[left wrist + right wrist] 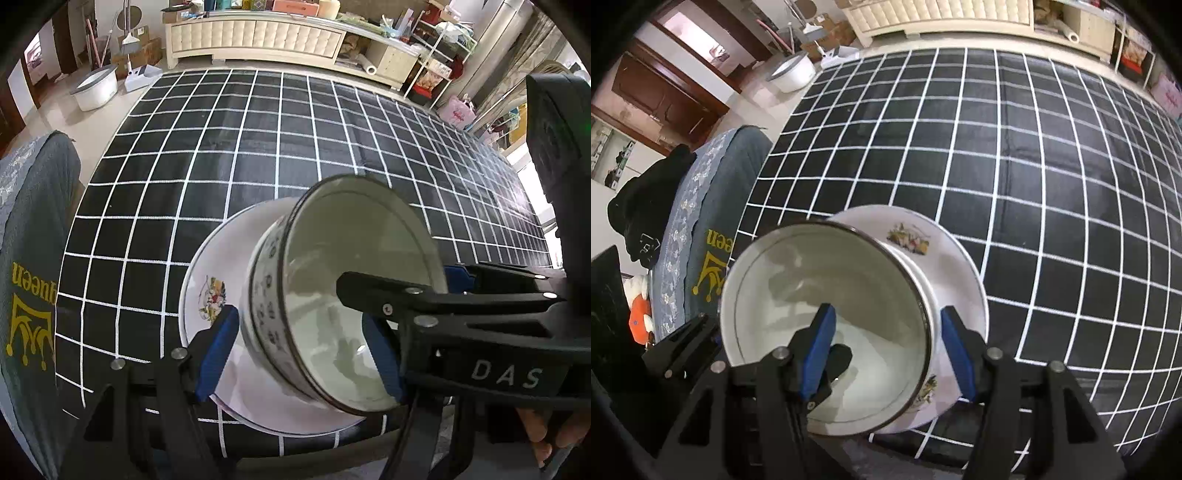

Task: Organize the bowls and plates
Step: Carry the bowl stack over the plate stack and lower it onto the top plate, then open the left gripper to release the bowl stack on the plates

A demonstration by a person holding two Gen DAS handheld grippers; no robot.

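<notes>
Left tool (299, 354) half spread, its blue pads straddling the wall of the tilted bowl (332, 295), right tool (886, 350) likewise straddling its opposite wall, bowl sitting on the flowered plate (945, 258), plate lying at the counter's (1034, 166) near edge.

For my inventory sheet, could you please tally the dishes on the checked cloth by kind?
Plates: 1, the floral plate lying on the checked cloth.
Bowls: 1, the white bowl with a dark rim, sitting on that plate.
Total: 2 dishes.
</notes>
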